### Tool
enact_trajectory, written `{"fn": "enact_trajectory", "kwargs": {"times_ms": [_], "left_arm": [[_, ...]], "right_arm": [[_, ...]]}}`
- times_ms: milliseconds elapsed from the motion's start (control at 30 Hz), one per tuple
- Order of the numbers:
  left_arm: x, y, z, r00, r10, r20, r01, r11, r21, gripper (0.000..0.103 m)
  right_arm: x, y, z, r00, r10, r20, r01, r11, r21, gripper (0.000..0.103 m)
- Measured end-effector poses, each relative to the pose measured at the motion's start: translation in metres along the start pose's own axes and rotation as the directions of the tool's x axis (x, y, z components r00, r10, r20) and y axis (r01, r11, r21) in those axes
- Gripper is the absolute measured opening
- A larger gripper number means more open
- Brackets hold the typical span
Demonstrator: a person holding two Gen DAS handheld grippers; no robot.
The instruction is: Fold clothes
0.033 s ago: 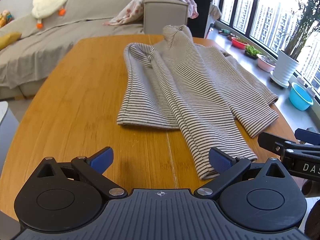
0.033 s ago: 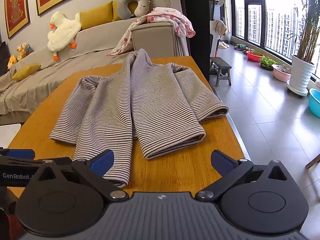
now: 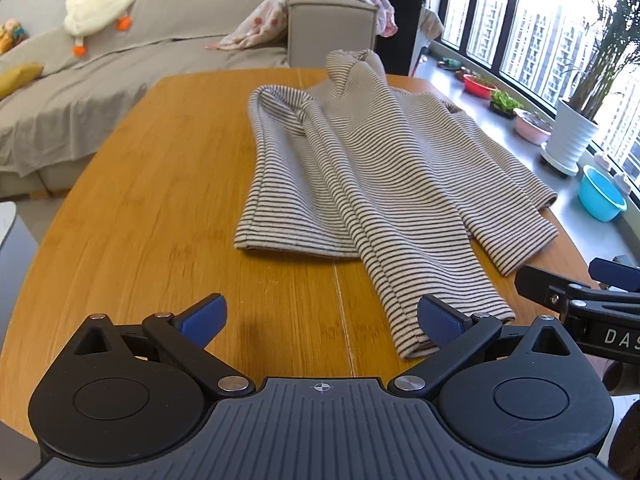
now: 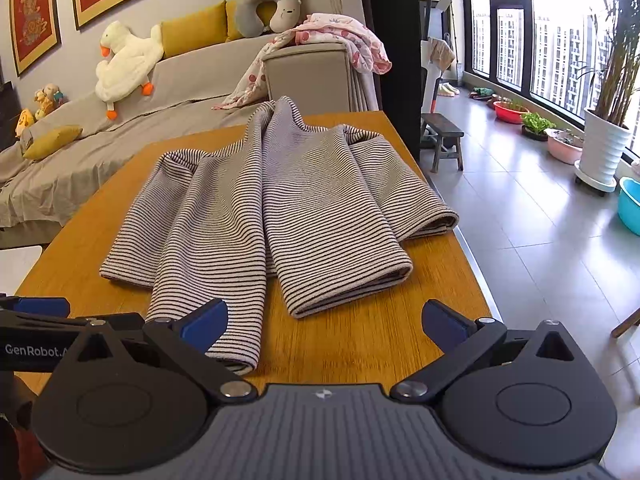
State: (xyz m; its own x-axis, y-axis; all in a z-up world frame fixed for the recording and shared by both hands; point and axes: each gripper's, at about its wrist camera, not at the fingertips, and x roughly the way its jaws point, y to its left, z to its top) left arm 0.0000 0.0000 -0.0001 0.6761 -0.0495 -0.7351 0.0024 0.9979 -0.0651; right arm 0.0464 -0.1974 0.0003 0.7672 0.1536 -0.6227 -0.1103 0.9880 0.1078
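Stripes fill the middle of both views: the striped top [image 3: 360, 184] lies on the wooden table [image 3: 160, 184], its sleeves drawn in over the body and pointing toward the bottom of the frame. I have nothing to compare against that shows a change, so I say only how things lie: the garment looks partly folded, sides in, with no crosswise fold yet made.

My left gripper [image 3: 320, 318] sits low in the frame with its blue pads spread as wide as they go, empty, the right pad just over the cuff of the nearer sleeve. My right gripper [image 4: 324, 322] is likewise spread wide and empty, its left pad over that same long sleeve end. Whether either pad touches the cloth I cannot tell from this angle.

I judge the next step to be taking the near hem or sleeve ends and carrying them toward the collar at the upper middle. The right edge of the top lies close to the table edge in the right wrist view, so a careless pull could drag it off.
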Motion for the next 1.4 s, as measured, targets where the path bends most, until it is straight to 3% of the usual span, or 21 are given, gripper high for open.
{"fn": "enact_trajectory", "kwargs": {"times_ms": [300, 633, 1400], "left_arm": [[0.0, 0.0, 0.0, 1.0, -0.008, -0.005, 0.008, 1.0, -0.004, 0.103], [0.002, 0.003, 0.0, 1.0, -0.018, -0.019, 0.017, 1.0, -0.016, 0.103], [0.007, 0.006, -0.004, 0.998, -0.03, -0.059, 0.028, 0.999, -0.045, 0.103]], "right_arm": [[0.0, 0.005, -0.008, 1.0, -0.013, 0.009, 0.013, 1.0, -0.018, 0.103], [0.009, -0.007, -0.006, 0.998, 0.003, -0.062, -0.001, 0.999, 0.041, 0.103], [0.007, -0.008, -0.006, 0.997, 0.016, -0.071, -0.012, 0.998, 0.055, 0.103]]}}
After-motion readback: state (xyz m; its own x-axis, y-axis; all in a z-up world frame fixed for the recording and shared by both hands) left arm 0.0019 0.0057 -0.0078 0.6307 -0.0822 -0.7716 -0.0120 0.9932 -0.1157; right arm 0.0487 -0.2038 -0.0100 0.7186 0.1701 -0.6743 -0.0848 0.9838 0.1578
